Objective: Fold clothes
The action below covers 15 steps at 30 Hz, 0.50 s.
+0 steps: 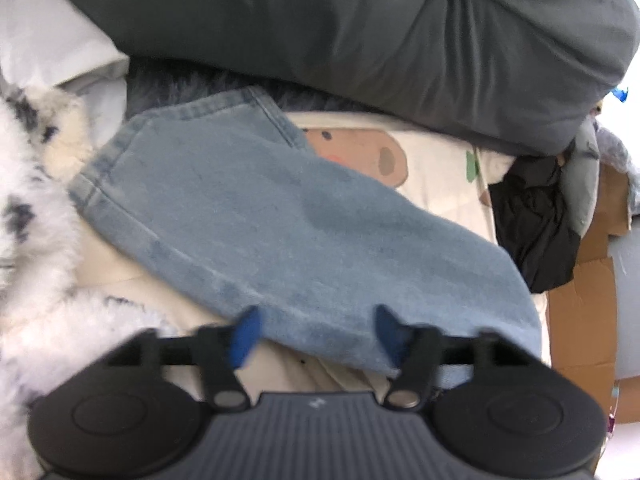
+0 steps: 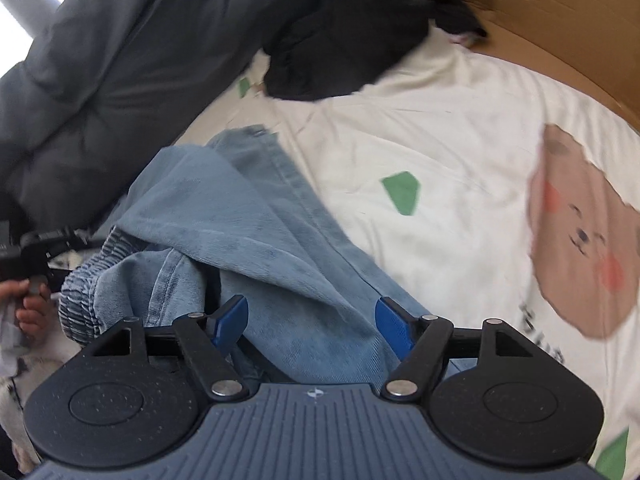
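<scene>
So the jeans (image 1: 288, 216) are lying on a cream bedsheet (image 2: 440, 128) with a brown bear print (image 2: 580, 240) and little green patches. From the left wrist view a light blue denim leg is stretched out flat, its hem end up against a fluffy white spotted blanket (image 1: 32, 200). The left hand-held gripper (image 1: 316, 328) hovers over the near edge of the denim with its blue pads spread wide, not pinching anything. The right hand-held gripper (image 2: 312, 320) is spread wide too, with the bunched denim and the elastic waistband (image 2: 80, 292) under and beside it, nothing clamped. A dark grey puffy jacket (image 1: 360, 32) sits past the jeans, a black garment (image 2: 344, 52) and cardboard (image 2: 540, 20) off to the side.
</scene>
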{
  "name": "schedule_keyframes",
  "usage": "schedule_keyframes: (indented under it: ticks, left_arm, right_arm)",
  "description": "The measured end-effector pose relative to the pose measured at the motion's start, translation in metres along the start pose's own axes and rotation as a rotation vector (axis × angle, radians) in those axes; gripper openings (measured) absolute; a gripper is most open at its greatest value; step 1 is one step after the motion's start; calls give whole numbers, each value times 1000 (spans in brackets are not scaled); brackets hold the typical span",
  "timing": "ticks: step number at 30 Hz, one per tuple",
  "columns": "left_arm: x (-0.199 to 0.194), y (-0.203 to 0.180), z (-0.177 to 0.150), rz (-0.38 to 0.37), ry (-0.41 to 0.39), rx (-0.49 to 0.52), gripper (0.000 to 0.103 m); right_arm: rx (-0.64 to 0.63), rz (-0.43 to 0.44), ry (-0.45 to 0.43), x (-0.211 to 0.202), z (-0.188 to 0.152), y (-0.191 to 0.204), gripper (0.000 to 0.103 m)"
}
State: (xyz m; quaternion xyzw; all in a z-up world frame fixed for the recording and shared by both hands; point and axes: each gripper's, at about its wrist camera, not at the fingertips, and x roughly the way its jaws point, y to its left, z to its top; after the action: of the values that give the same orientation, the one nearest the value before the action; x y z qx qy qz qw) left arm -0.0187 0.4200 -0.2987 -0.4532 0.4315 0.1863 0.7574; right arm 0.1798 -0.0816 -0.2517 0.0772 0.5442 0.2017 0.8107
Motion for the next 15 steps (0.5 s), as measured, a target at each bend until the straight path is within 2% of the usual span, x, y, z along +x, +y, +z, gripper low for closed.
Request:
schedule_keyframes:
  ticks: [2, 5, 15]
  left_arm:
    - [4, 3, 0, 9, 7, -21, 73]
    - [10, 11, -3, 8, 39, -105, 73]
    - [26, 6, -4, 33, 8, -125, 70]
  right_arm:
    - [-17, 6, 10, 10, 3, 5, 76]
    - [-38, 12, 17, 23, 11, 17, 76]
    - [-70, 69, -12, 32, 27, 45, 76]
